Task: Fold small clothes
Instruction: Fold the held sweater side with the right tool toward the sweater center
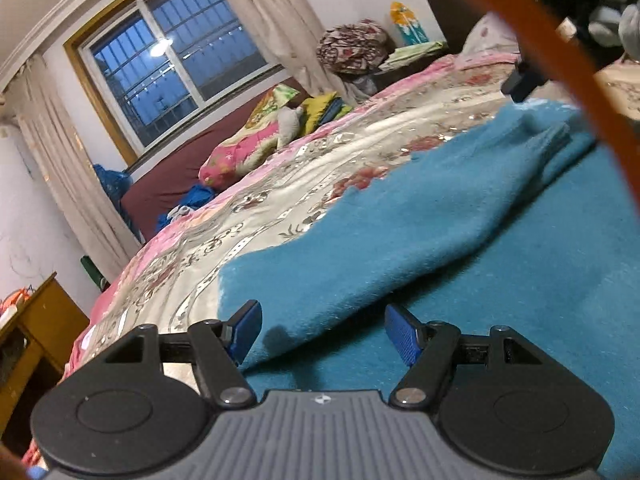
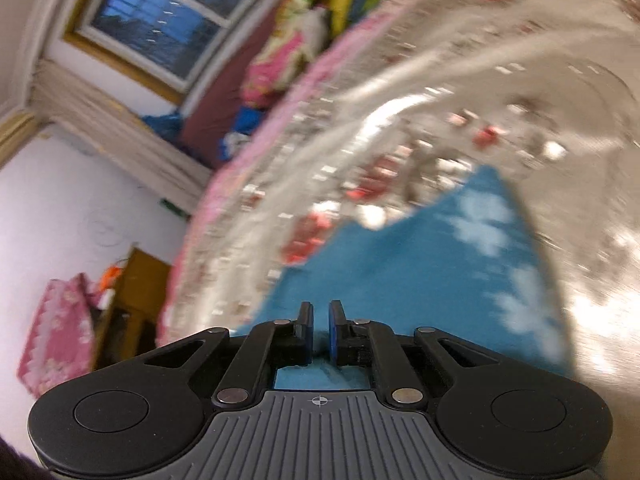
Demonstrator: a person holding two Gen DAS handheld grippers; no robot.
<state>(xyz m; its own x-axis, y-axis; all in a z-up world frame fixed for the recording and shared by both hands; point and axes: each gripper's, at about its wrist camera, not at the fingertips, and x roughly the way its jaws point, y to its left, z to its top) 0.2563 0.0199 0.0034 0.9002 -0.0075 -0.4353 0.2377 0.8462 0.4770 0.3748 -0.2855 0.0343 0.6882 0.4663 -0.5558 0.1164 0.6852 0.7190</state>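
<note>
A teal fleece garment lies spread on the floral bed cover, with a raised fold running toward its far corner. My left gripper is open just above the garment's near left edge, its blue pads wide apart and holding nothing. At the far corner, a dark fingertip under an orange bar meets the cloth. In the blurred right wrist view, my right gripper is shut, with teal garment cloth bunched between its pads; pale snowflake marks show on the fabric.
The bed's pink edge drops off at the left, with a wooden cabinet beyond it. A maroon couch with heaped bedding stands under the window. Pillows and a bundle sit at the bed's head.
</note>
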